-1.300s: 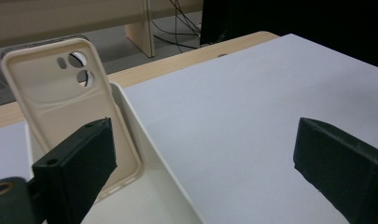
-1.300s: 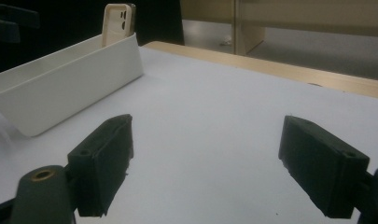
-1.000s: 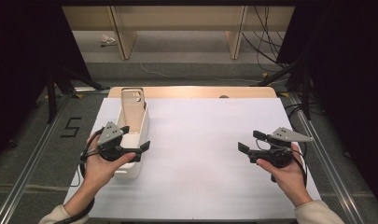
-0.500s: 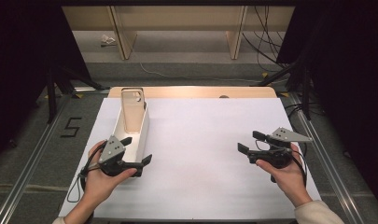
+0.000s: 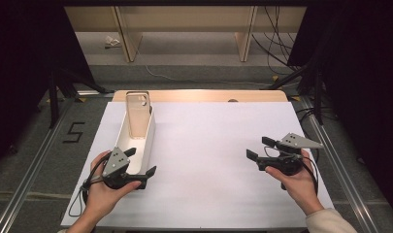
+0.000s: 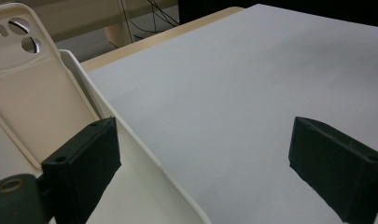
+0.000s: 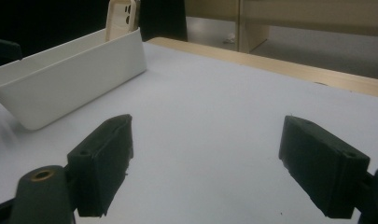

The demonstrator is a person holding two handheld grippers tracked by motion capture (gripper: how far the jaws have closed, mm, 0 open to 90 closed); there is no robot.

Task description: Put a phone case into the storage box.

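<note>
1. Lower left of the high view: the left gripper [image 5: 141, 164] is held at the near end of the white tray [image 5: 148, 141], jaws spread wide with the tray's right wall between them, gripping nothing
2. Left of centre: a beige phone case [image 5: 137, 115] leans upright against the tray's far end, camera holes at the top
3. Lower right: the right gripper [image 5: 258, 148] hovers over the white table sheet [image 5: 218, 145], jaws spread, empty, well apart from the tray

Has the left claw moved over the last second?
Yes. The left claw has drawn back toward the person, along the white tray to its near end.
</note>
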